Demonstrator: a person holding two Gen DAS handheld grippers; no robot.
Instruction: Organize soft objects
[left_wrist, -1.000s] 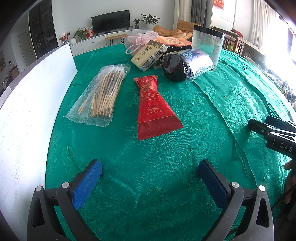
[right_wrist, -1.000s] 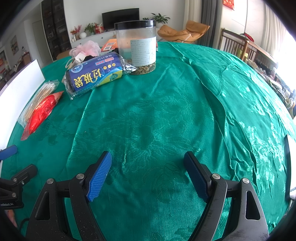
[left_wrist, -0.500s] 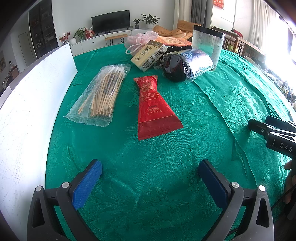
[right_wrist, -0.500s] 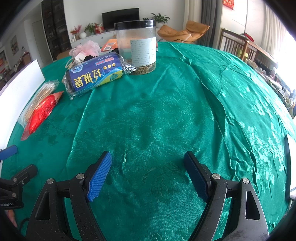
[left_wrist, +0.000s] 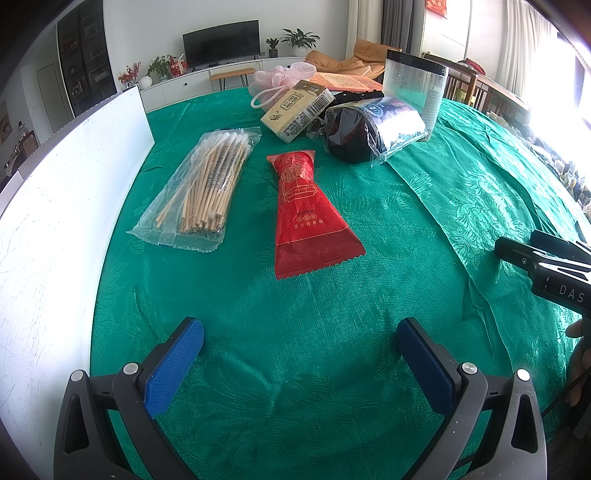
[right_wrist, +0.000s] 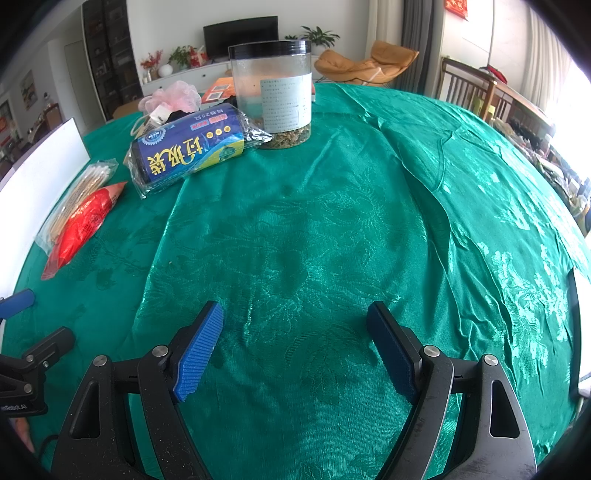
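Left gripper (left_wrist: 299, 354) and right gripper (right_wrist: 295, 347), both spread wide and empty, hover low over the green-clothed worktop (left_wrist: 461, 192), well short of the items. Red sachet (left_wrist: 306, 218) lies flat mid-worktop beside the cotton-swab pack (left_wrist: 207, 184); likely light, limp, slippery film, so pinch across its narrow waist. Bin-bag roll (right_wrist: 192, 151) sits farther back, touching the jar (right_wrist: 273, 92).

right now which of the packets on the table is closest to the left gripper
The red packet. Its wide crimped end lies just ahead of the open left gripper, while the cotton swab bag sits off to the side and the blue roll lies farther back.
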